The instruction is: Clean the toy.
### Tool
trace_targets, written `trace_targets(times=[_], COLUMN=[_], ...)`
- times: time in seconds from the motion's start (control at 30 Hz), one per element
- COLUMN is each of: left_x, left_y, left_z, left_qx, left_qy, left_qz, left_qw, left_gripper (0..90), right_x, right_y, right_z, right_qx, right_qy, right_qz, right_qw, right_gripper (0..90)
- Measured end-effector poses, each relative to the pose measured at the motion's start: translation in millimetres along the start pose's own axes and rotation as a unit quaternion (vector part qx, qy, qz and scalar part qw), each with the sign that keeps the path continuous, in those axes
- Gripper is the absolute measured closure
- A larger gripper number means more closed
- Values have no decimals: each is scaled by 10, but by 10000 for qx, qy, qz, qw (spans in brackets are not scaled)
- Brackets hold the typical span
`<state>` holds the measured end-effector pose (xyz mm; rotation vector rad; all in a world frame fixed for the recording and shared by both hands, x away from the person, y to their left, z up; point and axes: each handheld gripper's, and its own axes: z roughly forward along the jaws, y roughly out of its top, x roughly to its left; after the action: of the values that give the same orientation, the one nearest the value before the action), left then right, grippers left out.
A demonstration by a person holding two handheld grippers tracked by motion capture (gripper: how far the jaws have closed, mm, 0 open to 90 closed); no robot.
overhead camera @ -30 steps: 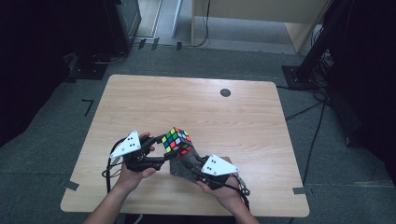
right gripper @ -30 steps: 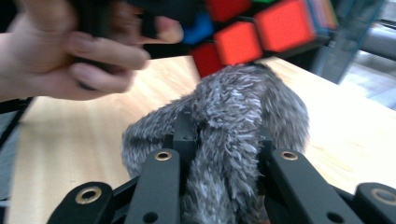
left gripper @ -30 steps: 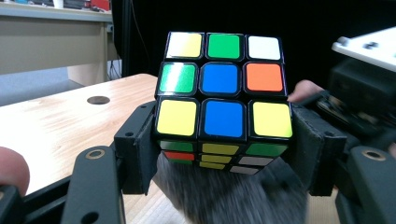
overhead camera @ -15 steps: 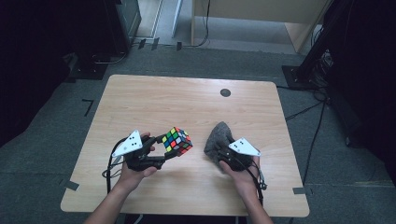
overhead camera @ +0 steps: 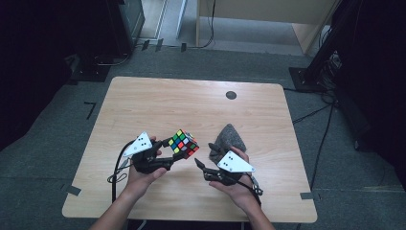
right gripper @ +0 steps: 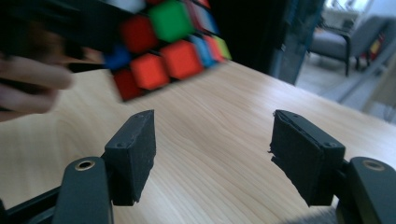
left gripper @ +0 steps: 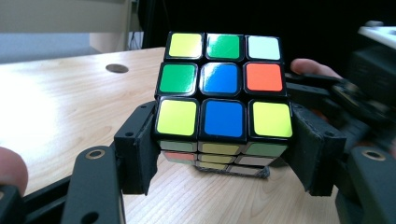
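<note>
Gripping the puzzle cube by its lower layer, left claw pinching it just above the surface, near the front edge. Right claw spread with nothing between its pads, having just been opening, grey cloth lying beside it. Probably mid-step in wiping or turning the cube; next calls for bringing the right claw across. Plenty of bare room behind and leftward.
</note>
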<state>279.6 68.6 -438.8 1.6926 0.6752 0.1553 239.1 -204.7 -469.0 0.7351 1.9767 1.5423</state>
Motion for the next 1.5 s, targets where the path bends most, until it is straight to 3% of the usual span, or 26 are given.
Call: trace_targets(times=[0.13, 0.43, 0.63, 0.7, 0.87, 0.97, 1.07, 1.17, 1.3, 1.4, 1.47, 1.5], left_x=[11, -105, -122, -107, -67, -57, -20, 49, 152, 162, 119, 94], left_y=[-3, -5, -2, -1, -9, 7, 52, 69, 50, 14, -27, -44], left_z=[14, 101, 125, 129, 124, 116, 46, -26, -67, -47, -25, -18], left_qx=[-4, 120, 152, 179, 141, 140, -17, -153, -101, 73, 155, 175], left_qy=[-8, -227, -381, -433, -573, -603, -502, -349, -123, 46, 175, 124], left_qz=[-179, -343, -506, -594, -620, -600, -594, -601, -544, -225, 179, 370], left_qw=[9998, 9991, 9979, 9971, 9963, 9963, 9970, 9975, 9984, 9997, 9996, 9991], left_gripper=[342, 342, 342, 342, 339, 310, 253, 222, 199, 200, 201, 201], right_x=[113, 260, 288, 299, 319, 299, 269, 203, 72, -1, -35, -52], right_y=[28, 35, 22, 28, 38, 37, 12, -14, -20, 6, 34, 48], right_z=[38, 119, 118, 110, 85, 78, 80, 79, 45, -5, -42, -56], right_qx=[-156, -270, -441, -458, -441, -389, -240, -23, 56, 73, 75, 46], right_qy=[50, -347, -645, -693, -677, -610, -584, -624, -655, -632, -601, -576], right_qz=[-255, -763, -1078, -1216, -1338, -1246, -1195, -1011, -645, -445, -255, -152], right_qw=[9995, 9961, 9911, 9891, 9877, 9896, 9908, 9929, 9958, 9970, 9978, 9982], right_gripper=[291, 225, 289, 302, 345, 346, 347, 347, 347, 347, 347, 347])
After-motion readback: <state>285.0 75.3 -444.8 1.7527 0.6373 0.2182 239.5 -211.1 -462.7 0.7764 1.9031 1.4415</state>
